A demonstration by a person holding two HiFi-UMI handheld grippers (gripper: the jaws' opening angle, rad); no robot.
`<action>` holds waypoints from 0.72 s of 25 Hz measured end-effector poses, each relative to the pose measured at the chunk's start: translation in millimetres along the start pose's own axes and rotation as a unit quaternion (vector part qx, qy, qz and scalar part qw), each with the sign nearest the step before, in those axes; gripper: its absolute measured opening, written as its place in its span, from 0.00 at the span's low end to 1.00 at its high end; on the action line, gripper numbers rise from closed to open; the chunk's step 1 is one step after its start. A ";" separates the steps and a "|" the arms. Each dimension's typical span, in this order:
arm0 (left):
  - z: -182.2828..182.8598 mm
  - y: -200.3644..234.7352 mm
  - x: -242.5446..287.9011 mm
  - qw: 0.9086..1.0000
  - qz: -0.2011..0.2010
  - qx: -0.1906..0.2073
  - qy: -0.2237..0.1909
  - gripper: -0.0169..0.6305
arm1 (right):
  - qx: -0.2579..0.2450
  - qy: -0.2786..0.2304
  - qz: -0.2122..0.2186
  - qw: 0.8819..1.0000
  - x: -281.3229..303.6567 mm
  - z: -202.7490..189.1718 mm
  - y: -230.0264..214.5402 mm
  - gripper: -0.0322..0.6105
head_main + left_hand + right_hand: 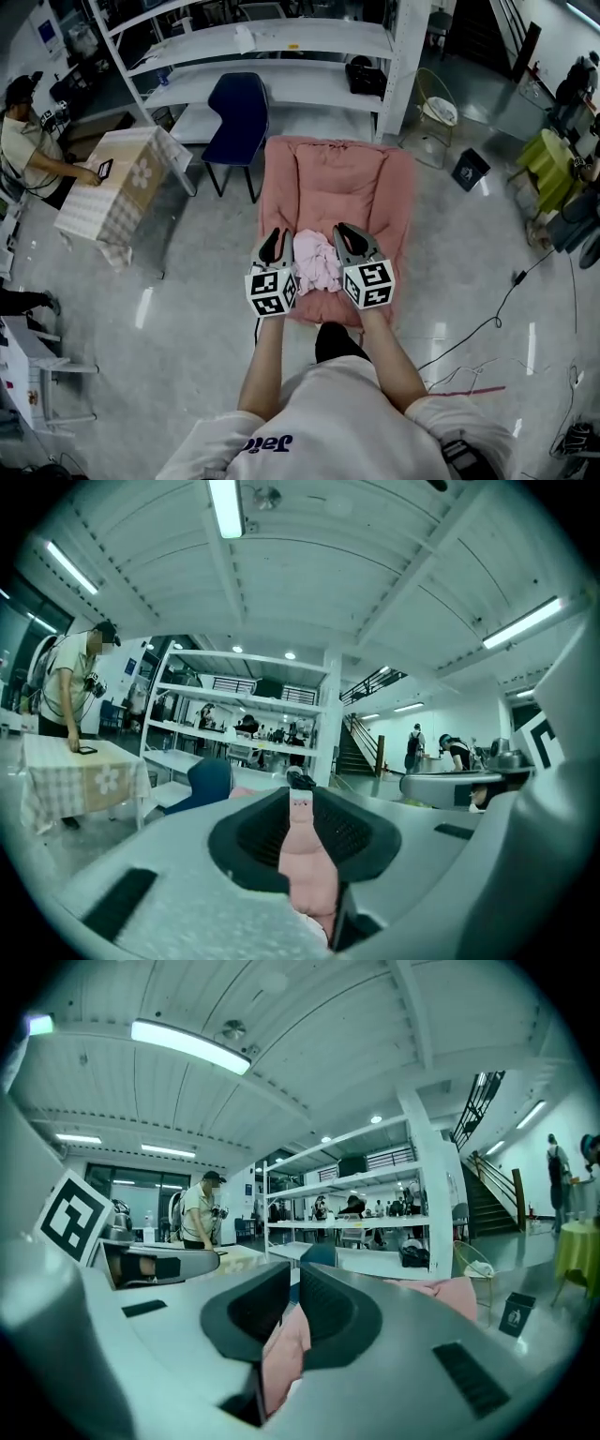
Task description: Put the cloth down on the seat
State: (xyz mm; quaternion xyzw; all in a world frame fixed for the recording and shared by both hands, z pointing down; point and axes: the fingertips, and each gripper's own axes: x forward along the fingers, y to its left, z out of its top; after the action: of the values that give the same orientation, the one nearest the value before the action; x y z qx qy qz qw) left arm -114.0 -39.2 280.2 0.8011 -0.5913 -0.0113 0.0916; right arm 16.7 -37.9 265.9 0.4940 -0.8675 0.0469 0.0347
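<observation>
A crumpled pale pink cloth [316, 262] hangs between my two grippers, just above the front of the pink cushioned seat [337, 173]. My left gripper [276, 246] grips its left side and my right gripper [351, 242] its right side. The left gripper view has a strip of the pink cloth [306, 855] pinched between the dark pads [253, 836] of the left gripper [300, 803]. Seen from the right gripper view, a fold of the cloth [281, 1349] is squeezed in the narrow slit of the right gripper [293, 1283].
A dark blue chair [239, 117] stands behind the seat on the left, in front of white shelving [272, 42]. A table with a checked cover [122, 183] and a person [23, 141] are at far left. Cables [487, 328] lie on the floor at right.
</observation>
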 end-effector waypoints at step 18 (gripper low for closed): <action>8.9 -23.2 -36.6 0.999 -0.045 -0.001 -0.023 0.05 | -0.013 0.003 -0.043 0.999 -33.2 1.7 15.7 0.08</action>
State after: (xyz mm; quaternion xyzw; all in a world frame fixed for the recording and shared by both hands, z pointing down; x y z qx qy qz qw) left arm -104.2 1.0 264.4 0.8265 -0.5565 -0.0340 0.0780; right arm 20.1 -1.7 259.9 0.5298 -0.8461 0.0351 0.0459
